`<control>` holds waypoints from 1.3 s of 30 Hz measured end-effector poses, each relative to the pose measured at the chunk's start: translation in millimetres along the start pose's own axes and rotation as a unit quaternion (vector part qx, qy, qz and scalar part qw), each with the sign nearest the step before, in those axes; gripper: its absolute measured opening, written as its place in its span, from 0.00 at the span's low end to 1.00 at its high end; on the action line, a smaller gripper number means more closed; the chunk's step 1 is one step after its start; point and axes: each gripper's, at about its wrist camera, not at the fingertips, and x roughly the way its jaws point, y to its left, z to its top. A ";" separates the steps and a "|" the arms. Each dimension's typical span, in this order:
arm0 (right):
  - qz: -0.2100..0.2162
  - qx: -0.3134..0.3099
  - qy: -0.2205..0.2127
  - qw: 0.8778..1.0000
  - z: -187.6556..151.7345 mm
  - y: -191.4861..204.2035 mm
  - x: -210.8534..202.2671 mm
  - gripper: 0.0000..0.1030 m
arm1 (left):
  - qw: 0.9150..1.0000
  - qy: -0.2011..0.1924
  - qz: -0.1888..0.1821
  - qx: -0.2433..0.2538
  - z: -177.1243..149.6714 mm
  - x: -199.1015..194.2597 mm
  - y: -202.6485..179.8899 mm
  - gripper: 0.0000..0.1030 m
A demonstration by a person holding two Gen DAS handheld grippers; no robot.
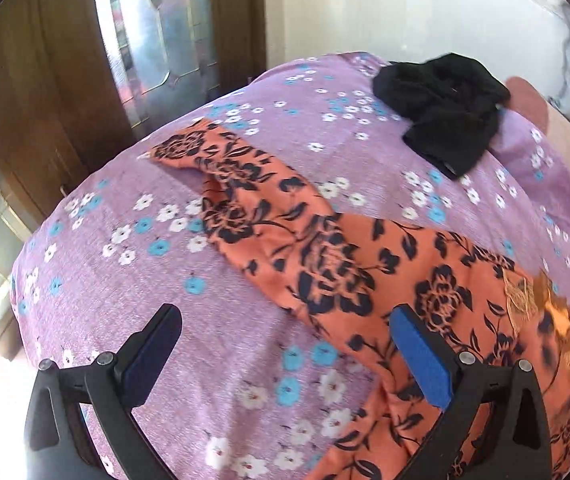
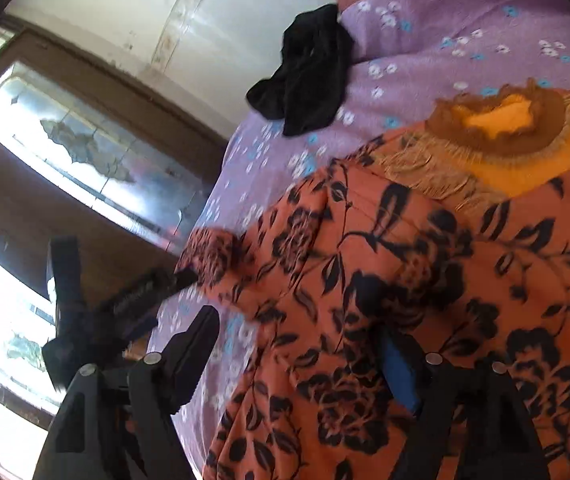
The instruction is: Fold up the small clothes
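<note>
Two grippers are hanging over a bed (image 1: pixel 97 276) with a purple flowery sheet. An orange dress (image 1: pixel 325 264) with dark flowers is lying flat on the sheet, with one long sleeve (image 1: pixel 213 160) reaching out to the side. It is lying spread out like this so its parts can be folded in one by one.

The left gripper (image 1: pixel 285 356) is hovering above the dress with its fingers (image 1: pixel 419 356) spread wide and nothing between them. The right gripper (image 2: pixel 305 360) is also hanging over the dress body with its fingers apart, and no cloth is being pinched. In the right wrist view the other gripper's dark tip is showing by the sleeve end (image 2: pixel 209 256), but it is too blurry to tell if it is touching.

A black cloth (image 1: pixel 445 116) is sitting crumpled near the far side of the bed, well apart from the dress, probably waiting its turn. The frilly yellow neck (image 2: pixel 501 120) of the dress is facing up, so folding the sleeve in looks like the next step.
</note>
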 end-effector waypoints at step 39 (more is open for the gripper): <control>-0.139 0.224 -0.093 0.960 6.8 -193.0 -124.1 0.57 | 0.963 -0.029 -0.172 0.206 -47.2 -19.3 -107.0 0.03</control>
